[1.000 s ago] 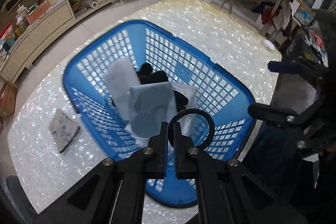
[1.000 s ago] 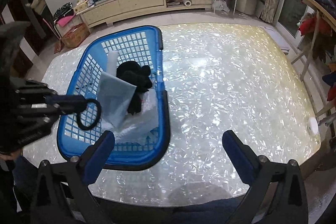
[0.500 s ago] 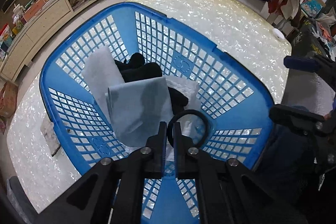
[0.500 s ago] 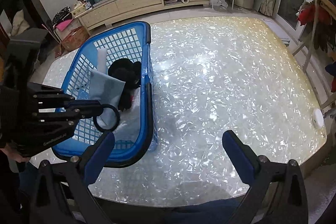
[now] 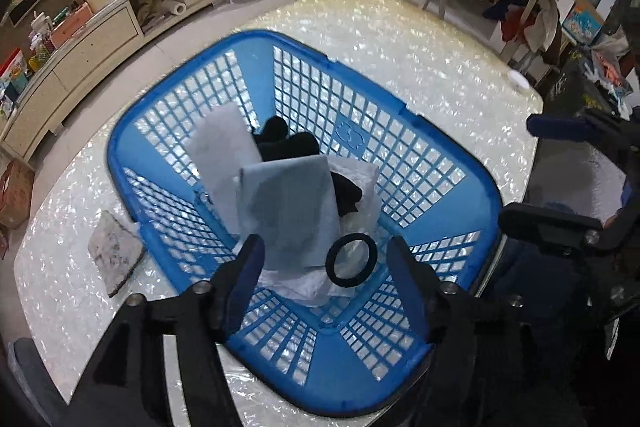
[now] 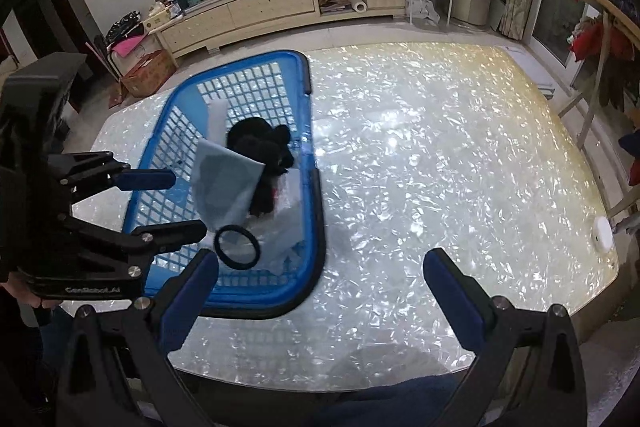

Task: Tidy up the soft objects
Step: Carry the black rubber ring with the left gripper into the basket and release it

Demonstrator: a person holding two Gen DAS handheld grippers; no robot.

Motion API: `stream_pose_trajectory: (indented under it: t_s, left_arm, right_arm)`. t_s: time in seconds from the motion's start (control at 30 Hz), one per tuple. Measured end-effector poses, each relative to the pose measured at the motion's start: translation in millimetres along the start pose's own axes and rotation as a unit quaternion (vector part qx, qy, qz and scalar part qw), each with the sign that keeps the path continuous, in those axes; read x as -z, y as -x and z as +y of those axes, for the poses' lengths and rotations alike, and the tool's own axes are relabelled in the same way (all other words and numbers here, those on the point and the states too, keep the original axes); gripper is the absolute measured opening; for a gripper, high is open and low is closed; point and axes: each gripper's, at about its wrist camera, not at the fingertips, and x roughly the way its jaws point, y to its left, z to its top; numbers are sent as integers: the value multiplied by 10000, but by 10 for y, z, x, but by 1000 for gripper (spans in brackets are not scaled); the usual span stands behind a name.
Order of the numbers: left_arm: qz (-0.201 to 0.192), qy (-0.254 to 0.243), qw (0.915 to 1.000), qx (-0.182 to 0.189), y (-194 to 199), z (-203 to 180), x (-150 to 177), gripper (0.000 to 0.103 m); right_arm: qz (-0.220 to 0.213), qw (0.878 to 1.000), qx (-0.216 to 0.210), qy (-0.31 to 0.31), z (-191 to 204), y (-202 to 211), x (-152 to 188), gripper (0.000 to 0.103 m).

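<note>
A blue mesh basket (image 5: 404, 147) stands on the shiny table and holds a grey-blue cloth (image 5: 288, 207), a white cloth (image 5: 224, 147), a black fabric lump (image 5: 288, 141) and clear plastic. A black hair ring (image 5: 351, 259) lies free in the basket's near end, also in the right wrist view (image 6: 237, 241). My left gripper (image 5: 326, 275) is open just above the basket's near end, with the ring between and beyond its fingertips. My right gripper (image 6: 318, 283) is open and empty over the table's front edge, right of the basket (image 6: 316, 187).
A grey speckled pad (image 5: 114, 253) lies on the table left of the basket. A small white disc (image 6: 603, 239) sits at the table's right edge. Low cabinets (image 6: 272, 7) and a cluttered rack stand beyond the table.
My left gripper was shut on the black hair ring over the basket; it has opened and the ring has dropped into the basket. The right gripper stayed open.
</note>
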Motion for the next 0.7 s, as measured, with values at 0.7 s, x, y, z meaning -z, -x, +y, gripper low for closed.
stream_pose_trajectory:
  t_s: [0.7]
  left_arm:
    - [-941,872,9898,-624,1070,802,765,103]
  right_arm:
    - [-239,9955,-152,903,1100,145,-218,102]
